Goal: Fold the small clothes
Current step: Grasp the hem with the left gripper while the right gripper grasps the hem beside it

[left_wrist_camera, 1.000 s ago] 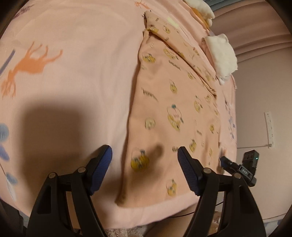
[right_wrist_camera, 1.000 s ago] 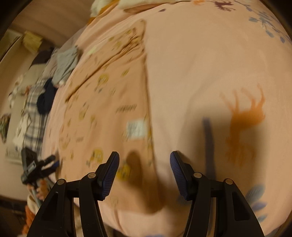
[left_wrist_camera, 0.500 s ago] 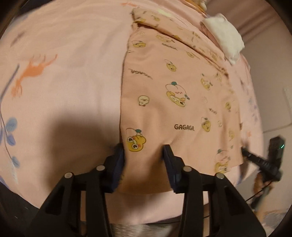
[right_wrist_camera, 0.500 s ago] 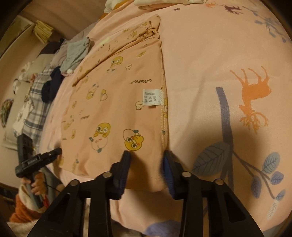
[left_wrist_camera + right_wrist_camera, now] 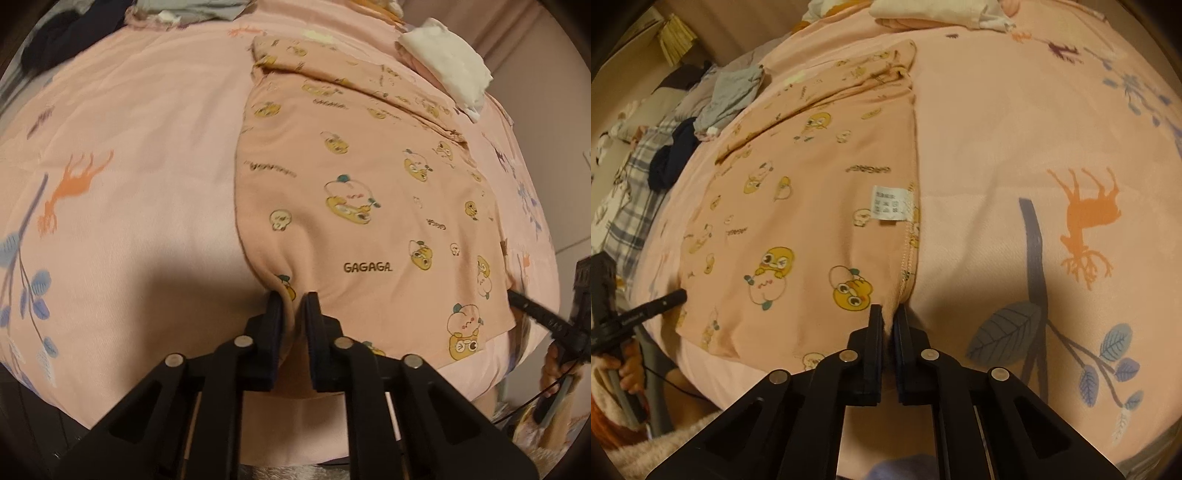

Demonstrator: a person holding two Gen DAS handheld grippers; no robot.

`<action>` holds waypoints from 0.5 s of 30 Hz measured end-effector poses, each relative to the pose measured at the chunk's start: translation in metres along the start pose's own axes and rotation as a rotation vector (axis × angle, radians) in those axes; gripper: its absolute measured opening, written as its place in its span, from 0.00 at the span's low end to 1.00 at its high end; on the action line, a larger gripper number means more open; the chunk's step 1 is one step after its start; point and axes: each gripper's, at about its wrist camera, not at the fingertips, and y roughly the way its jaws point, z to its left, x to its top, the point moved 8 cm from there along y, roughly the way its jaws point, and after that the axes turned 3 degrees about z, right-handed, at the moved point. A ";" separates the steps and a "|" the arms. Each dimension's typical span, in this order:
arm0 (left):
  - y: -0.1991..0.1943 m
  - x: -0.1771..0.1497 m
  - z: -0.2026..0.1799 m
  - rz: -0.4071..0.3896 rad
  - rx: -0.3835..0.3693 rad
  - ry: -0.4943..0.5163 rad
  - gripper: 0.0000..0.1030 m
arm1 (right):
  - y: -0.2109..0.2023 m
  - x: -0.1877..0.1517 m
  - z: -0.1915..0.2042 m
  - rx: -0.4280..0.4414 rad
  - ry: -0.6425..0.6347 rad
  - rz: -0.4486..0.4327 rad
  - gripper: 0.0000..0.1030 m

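Pink bedding (image 5: 129, 155) with orange deer and blue leaves printed on it covers the bed in front of you, and the small peach garment (image 5: 369, 177) with yellow cartoon faces lies flat on it, its folded sleeve part at the far end. Your left tongs (image 5: 293, 299) have just been closing and now pinch one near corner of the garment — cloth bunches up between the pads. Your right tongs (image 5: 888, 312) have just been closing too, and they grip the other near corner at the stitched side seam, just below the white care label (image 5: 888, 206). From the left view your right tongs (image 5: 535, 317) show at the garment's far hem corner; from the right view your left ones (image 5: 639, 310) show at the opposite edge. Folded white cloth (image 5: 447, 62) sits beyond the garment, and grey, dark and plaid clothes (image 5: 683, 125) are heaped off to the side.
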 end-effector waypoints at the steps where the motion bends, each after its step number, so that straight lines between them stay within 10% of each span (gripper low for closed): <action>1: -0.001 0.002 -0.002 -0.008 0.010 0.019 0.09 | -0.003 0.002 0.002 0.012 -0.001 -0.009 0.06; 15: -0.046 0.096 -0.027 -0.206 -0.151 -0.051 0.05 | -0.066 0.082 0.029 0.143 0.005 -0.232 0.06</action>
